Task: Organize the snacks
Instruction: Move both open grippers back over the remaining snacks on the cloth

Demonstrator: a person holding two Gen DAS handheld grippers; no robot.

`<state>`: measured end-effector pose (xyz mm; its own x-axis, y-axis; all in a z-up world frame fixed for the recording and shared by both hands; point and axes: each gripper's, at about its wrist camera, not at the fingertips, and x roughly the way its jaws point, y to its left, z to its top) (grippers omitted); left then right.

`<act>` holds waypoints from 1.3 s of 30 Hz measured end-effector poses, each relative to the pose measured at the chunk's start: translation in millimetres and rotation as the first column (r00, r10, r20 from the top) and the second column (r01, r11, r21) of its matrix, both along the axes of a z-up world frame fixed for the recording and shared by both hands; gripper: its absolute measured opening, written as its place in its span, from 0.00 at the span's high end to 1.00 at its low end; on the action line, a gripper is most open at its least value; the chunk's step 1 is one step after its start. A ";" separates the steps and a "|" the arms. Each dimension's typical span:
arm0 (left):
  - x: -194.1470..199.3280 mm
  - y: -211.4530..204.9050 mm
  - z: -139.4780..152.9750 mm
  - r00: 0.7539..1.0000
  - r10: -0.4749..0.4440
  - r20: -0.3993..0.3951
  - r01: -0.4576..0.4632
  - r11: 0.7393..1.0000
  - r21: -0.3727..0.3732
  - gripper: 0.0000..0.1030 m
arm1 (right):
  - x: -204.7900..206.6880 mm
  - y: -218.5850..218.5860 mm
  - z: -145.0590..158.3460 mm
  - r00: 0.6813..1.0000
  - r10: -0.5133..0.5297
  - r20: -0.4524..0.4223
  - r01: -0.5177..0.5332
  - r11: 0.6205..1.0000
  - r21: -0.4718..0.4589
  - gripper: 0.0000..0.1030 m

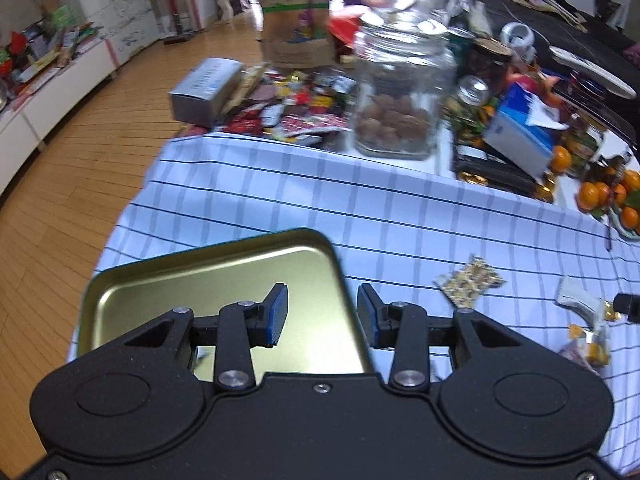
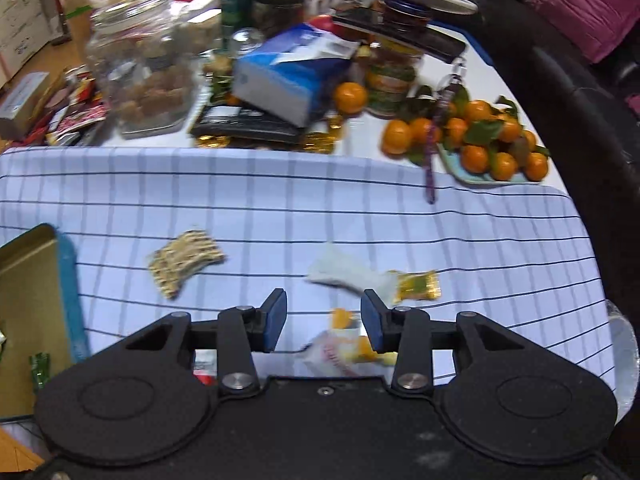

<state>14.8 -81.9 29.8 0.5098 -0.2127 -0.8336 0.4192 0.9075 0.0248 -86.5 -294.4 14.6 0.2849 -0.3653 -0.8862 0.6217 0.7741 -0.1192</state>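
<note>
Two grippers hang over a blue checked cloth [image 2: 320, 200], both angled downward and both with nothing between their blue pads. The left gripper [image 1: 322, 314] has its jaws standing apart; its left finger is above the gold inside of an open metal tin [image 1: 208, 280], and its right finger is just past the tin's right rim, over the cloth. Whether either finger touches the tin cannot be told.

The right gripper [image 2: 324, 322] also has its jaws parted, gripping nothing. Below the gap, close to its right finger, lies a clear-wrapped snack with orange pieces [image 2: 344, 354], blurred. Just beyond the right finger's tip lies a white wrapper [image 2: 344, 270], and touching that wrapper's right end is a small gold candy packet [image 2: 418, 285]. Ahead and to the left of this gripper lies a seeded cracker bar in clear wrap [image 2: 185, 260], flat on the cloth; the same bar lies ahead and to the right of the left gripper. Far to the right gripper's left is the tin's edge, with a small green packet [image 2: 39, 366] lying in it.

Beyond the cloth's far edge the table is crowded: a glass jar of brown round sweets [image 1: 394, 112], a heap of red and dark snack packets [image 1: 296, 112] to the jar's left, a grey box [image 1: 206, 90] beside that heap, a blue tissue box [image 2: 292, 72], and a plate of tangerines with leaves [image 2: 480, 140] to the far right.
</note>
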 end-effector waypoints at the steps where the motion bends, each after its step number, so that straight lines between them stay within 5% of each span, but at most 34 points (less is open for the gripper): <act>1: -1.8 -8.3 -1.5 1.000 -0.015 -0.012 0.015 1.000 -0.001 0.53 | -3.3 -9.7 0.5 1.000 -0.012 -0.001 0.012 1.000 0.000 0.60; 13: -26.3 -86.7 -16.5 0.983 -0.166 -0.074 0.167 0.986 0.007 0.53 | -48.5 -106.2 -14.3 0.976 -0.215 -0.042 0.219 0.963 0.159 0.64; 23: -22.7 -109.9 -32.8 0.963 -0.187 -0.193 0.189 0.982 -0.004 0.54 | -49.4 -113.7 -26.5 0.979 -0.200 0.035 0.191 0.964 0.186 0.64; 30: -19.4 -116.2 -44.2 0.949 -0.181 -0.259 0.190 0.982 0.013 0.54 | -47.6 -112.7 -50.5 0.977 -0.212 -0.032 0.210 0.916 0.342 0.64; 39: -21.5 -117.0 -43.0 0.951 -0.179 -0.253 0.190 0.982 0.019 0.54 | -36.1 -99.9 -65.9 0.976 -0.203 -0.074 0.215 0.889 0.403 0.64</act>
